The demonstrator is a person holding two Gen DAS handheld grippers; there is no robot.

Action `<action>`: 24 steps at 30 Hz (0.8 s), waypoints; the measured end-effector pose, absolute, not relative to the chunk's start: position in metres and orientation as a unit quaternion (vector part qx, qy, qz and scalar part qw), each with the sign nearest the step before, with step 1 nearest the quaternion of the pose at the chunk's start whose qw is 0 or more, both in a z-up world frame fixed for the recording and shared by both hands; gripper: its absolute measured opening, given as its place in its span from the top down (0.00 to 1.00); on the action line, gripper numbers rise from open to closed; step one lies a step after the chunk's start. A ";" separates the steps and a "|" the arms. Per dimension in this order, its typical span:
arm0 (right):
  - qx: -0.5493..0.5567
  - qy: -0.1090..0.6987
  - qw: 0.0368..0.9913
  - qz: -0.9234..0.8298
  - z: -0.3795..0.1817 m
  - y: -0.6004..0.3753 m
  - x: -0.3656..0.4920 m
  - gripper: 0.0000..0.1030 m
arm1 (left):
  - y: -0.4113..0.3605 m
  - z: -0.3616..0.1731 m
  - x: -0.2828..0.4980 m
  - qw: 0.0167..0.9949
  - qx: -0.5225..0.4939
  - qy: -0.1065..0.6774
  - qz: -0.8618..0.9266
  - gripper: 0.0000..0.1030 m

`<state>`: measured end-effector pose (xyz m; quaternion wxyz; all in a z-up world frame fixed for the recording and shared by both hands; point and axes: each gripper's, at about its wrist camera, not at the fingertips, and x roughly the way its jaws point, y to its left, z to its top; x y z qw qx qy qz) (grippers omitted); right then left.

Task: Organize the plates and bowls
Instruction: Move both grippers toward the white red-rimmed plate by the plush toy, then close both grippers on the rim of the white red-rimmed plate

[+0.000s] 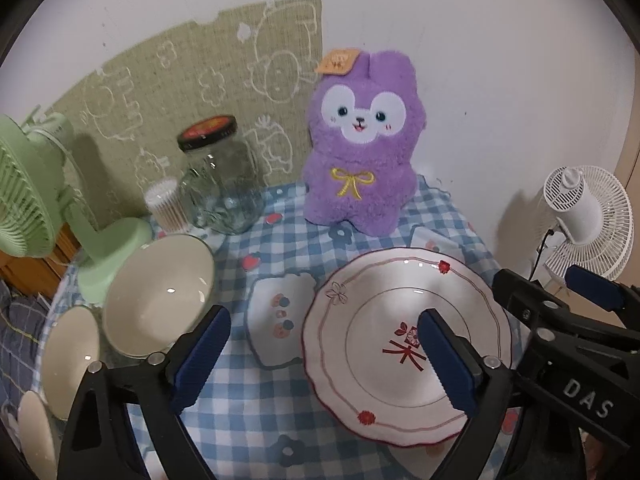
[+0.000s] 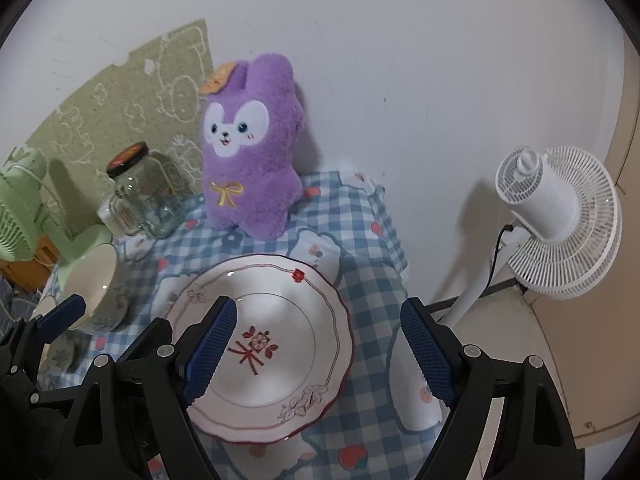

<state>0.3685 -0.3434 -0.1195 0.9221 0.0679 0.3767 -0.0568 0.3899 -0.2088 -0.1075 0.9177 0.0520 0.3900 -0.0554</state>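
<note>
A large white scalloped plate with a red rim and a red mark lies on the checked tablecloth. Left of it lies a small white dish with a fruit print. Cream bowls stand in a row at the left table edge, one nearer and lower. My left gripper is open above the plate's left rim, holding nothing. My right gripper is open over the same plate's right rim, empty too. Each gripper shows in the other's view: the right one and the left one.
A purple plush toy stands against the wall behind the plate. A glass jar, a tub of cotton swabs and a green desk fan crowd the back left. A white standing fan is past the table's right edge.
</note>
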 end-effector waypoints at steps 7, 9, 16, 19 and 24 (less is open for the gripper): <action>0.075 0.406 0.908 -0.066 -0.147 -0.351 0.388 0.23 | -0.212 -0.130 0.401 0.908 0.047 0.410 -0.070 0.17; 0.078 0.415 0.904 -0.064 -0.154 -0.352 0.392 0.25 | -0.212 -0.136 0.404 0.905 0.047 0.417 -0.072 0.22; 0.085 0.436 0.894 -0.062 -0.174 -0.354 0.401 0.33 | -0.207 -0.156 0.418 0.886 0.036 0.454 -0.081 0.38; 0.081 0.449 0.888 -0.063 -0.182 -0.355 0.404 0.41 | -0.202 -0.161 0.422 0.878 0.020 0.470 -0.085 0.42; 0.089 0.469 0.877 -0.050 -0.196 -0.359 0.407 0.51 | -0.201 -0.165 0.423 0.874 0.024 0.477 -0.089 0.47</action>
